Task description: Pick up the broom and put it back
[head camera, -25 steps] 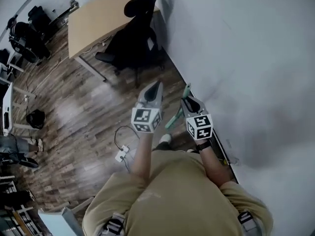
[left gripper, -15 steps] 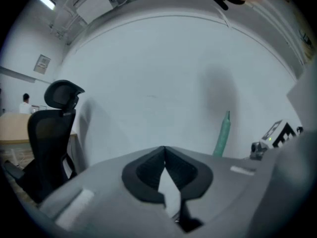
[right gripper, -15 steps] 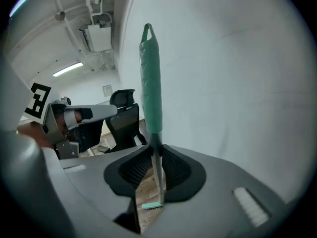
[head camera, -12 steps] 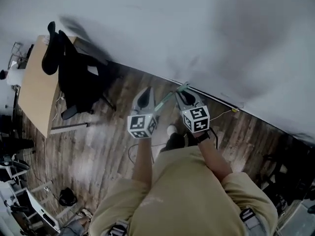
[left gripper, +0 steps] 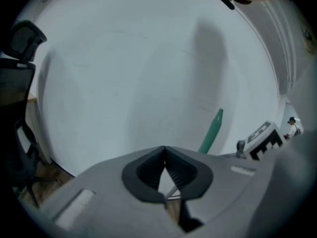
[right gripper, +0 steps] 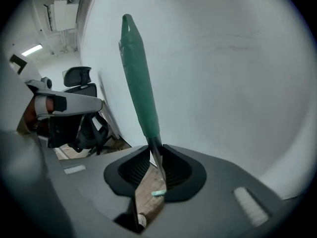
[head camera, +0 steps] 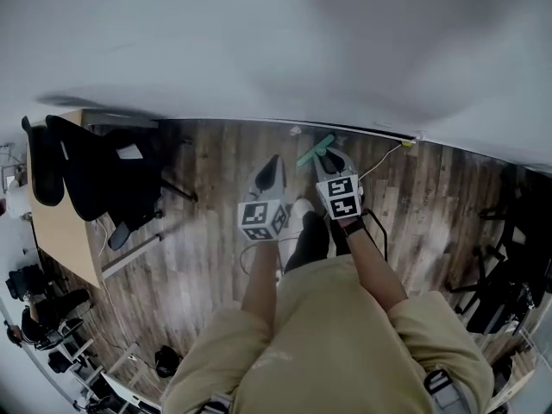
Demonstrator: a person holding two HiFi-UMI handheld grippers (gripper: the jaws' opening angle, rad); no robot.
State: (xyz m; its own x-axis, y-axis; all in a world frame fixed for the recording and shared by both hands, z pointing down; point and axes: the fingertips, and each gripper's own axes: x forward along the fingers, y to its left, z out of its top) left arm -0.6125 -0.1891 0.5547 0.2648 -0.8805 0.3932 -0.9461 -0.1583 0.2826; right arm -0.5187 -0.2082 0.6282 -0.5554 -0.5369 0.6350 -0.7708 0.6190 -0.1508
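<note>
the right claw point(right gripper: 154, 155) pinches the broom point(right gripper: 140, 83) on its thin shaft just under the green grip; the left claw point(left gripper: 165, 150) is closed and empty. one narrow hold could let the broom swivel or slip, and beyond, its tip may skid along the smooth wall point(right gripper: 233, 63).

Jaws together, the left gripper point(left gripper: 163, 148) faces a white wall point(left gripper: 124, 68), green broom handle point(left gripper: 212, 132) at right.
</note>
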